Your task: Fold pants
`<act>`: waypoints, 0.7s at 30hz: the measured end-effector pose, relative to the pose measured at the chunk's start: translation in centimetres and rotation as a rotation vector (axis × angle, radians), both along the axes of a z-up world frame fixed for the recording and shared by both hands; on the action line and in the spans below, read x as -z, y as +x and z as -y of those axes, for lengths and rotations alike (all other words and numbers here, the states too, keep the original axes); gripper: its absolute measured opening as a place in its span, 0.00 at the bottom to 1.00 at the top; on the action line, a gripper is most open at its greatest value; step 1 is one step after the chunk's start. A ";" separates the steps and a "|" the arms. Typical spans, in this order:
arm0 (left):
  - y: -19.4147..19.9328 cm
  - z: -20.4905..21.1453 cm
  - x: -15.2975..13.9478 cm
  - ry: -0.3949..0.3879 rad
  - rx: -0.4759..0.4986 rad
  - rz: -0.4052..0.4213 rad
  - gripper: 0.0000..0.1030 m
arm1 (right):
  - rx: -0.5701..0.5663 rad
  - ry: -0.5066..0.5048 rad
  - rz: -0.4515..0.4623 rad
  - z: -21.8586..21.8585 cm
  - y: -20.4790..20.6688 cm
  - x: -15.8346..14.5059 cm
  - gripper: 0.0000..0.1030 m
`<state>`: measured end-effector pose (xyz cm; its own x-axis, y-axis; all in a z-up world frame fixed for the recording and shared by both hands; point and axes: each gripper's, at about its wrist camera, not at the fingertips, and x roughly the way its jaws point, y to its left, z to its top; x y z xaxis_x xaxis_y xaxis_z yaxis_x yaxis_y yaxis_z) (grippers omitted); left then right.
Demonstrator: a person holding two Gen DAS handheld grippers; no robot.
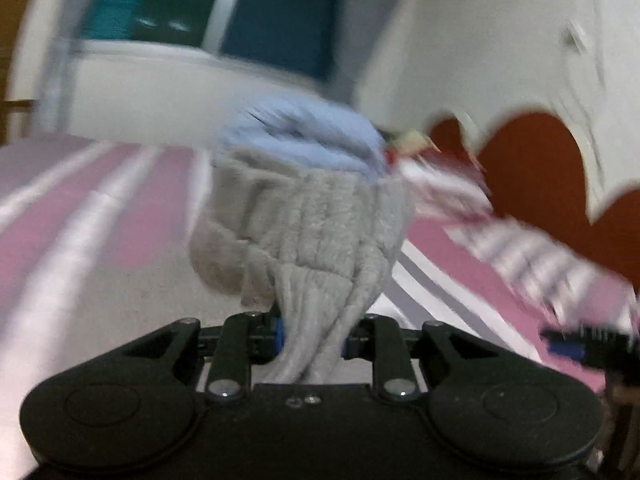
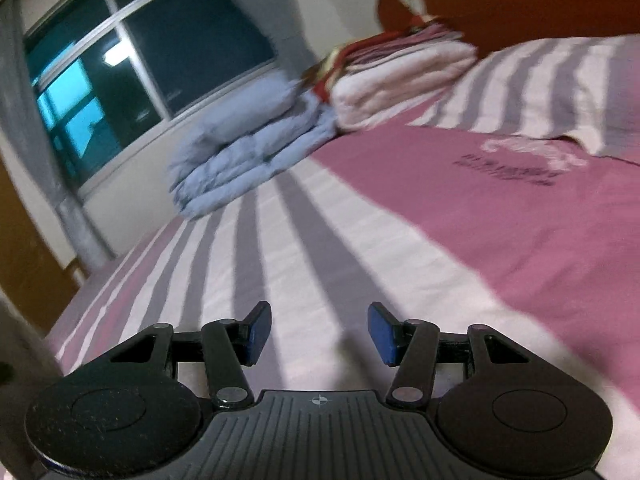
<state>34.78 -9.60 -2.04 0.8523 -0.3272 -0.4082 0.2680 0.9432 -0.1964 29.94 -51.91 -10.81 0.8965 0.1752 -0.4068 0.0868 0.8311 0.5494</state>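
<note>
Two grippers over a striped bed point(image 2: 320, 240): our left gripper point(image 1: 314, 340) is clamped on a bunched handful of grey ribbed pants point(image 1: 304, 232), lifted clear; our right gripper point(image 2: 320, 334) hangs open, empty. Soft, light, floppy cloth — we judge the waistband the best hold.

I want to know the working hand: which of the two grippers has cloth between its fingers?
The left gripper: it pinches ribbed grey fabric. The right gripper is open with nothing between its fingers.
</note>
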 end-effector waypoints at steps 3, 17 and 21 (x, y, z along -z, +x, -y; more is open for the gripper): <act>0.8 8.0 3.5 0.226 0.087 -0.039 0.12 | 0.020 0.021 -0.018 1.8 -1.1 0.9 0.52; -4.7 6.8 2.4 0.347 0.043 0.122 0.86 | 0.025 0.072 -0.058 2.4 -3.6 2.4 0.52; -6.6 -1.4 0.9 0.241 -0.131 0.126 0.86 | -0.098 0.117 0.013 -0.1 -4.0 1.1 0.52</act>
